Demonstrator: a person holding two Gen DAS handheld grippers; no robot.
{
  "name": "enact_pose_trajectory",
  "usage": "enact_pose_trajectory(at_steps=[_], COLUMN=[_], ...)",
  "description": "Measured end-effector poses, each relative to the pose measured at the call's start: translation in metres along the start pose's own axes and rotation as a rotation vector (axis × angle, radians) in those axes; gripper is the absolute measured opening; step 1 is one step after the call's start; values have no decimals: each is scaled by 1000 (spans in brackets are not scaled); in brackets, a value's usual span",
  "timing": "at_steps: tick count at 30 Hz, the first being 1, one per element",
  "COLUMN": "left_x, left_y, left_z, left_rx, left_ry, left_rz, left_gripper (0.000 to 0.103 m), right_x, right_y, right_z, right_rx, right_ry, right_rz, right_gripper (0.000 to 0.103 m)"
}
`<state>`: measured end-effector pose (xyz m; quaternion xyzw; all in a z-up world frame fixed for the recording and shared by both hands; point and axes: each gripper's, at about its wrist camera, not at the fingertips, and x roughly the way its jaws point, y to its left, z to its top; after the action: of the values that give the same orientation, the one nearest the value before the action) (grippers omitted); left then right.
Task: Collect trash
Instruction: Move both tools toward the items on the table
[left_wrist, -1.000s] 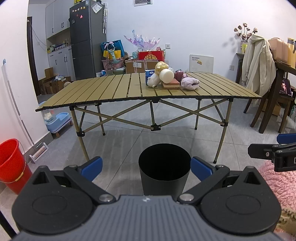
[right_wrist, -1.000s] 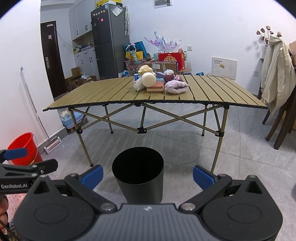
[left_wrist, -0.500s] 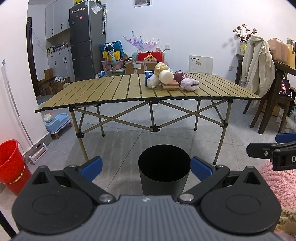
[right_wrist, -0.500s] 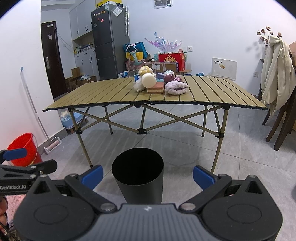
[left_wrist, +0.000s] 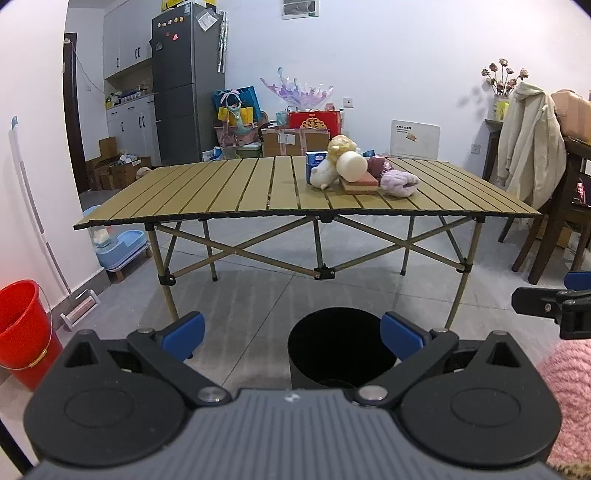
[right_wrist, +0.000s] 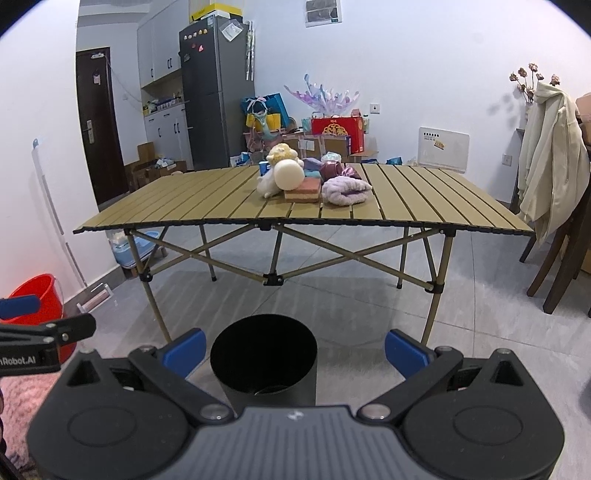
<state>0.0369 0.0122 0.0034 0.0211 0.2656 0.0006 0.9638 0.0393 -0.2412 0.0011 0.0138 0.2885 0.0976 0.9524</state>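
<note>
The left gripper (left_wrist: 291, 334) and right gripper (right_wrist: 293, 345) both hang low with jaws spread wide, gripping nothing. Just ahead of them stands the black cylindrical trash bin (right_wrist: 264, 360) on bare grey floor tiles — open room all around it. Farther ahead, the tan slatted folding bench (right_wrist: 424, 201) carries a heap of soft trash items (right_wrist: 314, 181), well back from its near edge.
</note>
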Motion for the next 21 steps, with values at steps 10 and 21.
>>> enact_pose_trajectory(at_steps=[10, 21], left_x=[44, 112], left_y=[5, 4], left_z=[21, 62], left_rx=[-19, -70], left_ry=[5, -5], left_rz=[13, -21], left_gripper=[103, 103], right_x=[39, 99], right_y=[-10, -29], right_z=[22, 57], right_rx=[14, 39], right_ry=[-35, -113], right_rz=[-12, -39], right_gripper=[103, 103])
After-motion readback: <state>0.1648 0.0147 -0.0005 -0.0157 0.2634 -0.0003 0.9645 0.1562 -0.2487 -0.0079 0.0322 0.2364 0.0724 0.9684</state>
